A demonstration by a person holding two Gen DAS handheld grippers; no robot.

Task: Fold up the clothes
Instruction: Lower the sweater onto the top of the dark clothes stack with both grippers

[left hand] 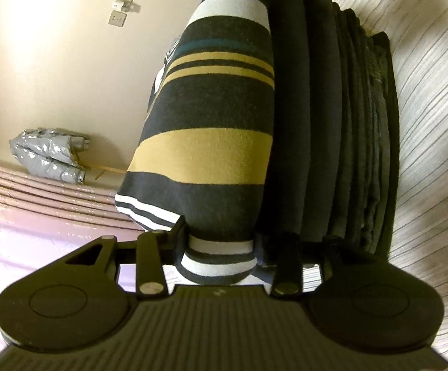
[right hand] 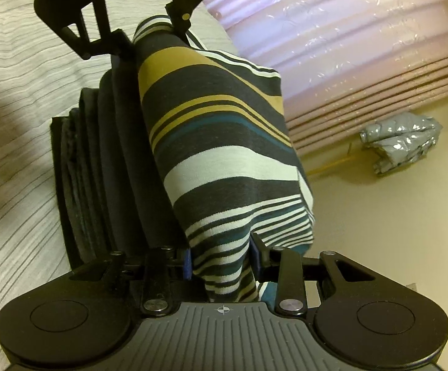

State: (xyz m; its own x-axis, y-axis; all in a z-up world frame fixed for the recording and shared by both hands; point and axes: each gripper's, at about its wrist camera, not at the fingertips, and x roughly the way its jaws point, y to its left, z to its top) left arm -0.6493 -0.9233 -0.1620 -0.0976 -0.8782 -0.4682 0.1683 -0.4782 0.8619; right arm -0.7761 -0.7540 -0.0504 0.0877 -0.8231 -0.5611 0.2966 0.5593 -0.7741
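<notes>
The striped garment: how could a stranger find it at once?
Look at the pale lined bed cover, then the stack of dark folded clothes. The striped garment lies alongside it, held at both ends; only it has mustard, white and teal bands.

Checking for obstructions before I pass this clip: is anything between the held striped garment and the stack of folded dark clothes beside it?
Nothing visible. The striped garment, clamped by the right gripper and left gripper, lies directly against the dark folded stack on the striped bedsheet.
</notes>
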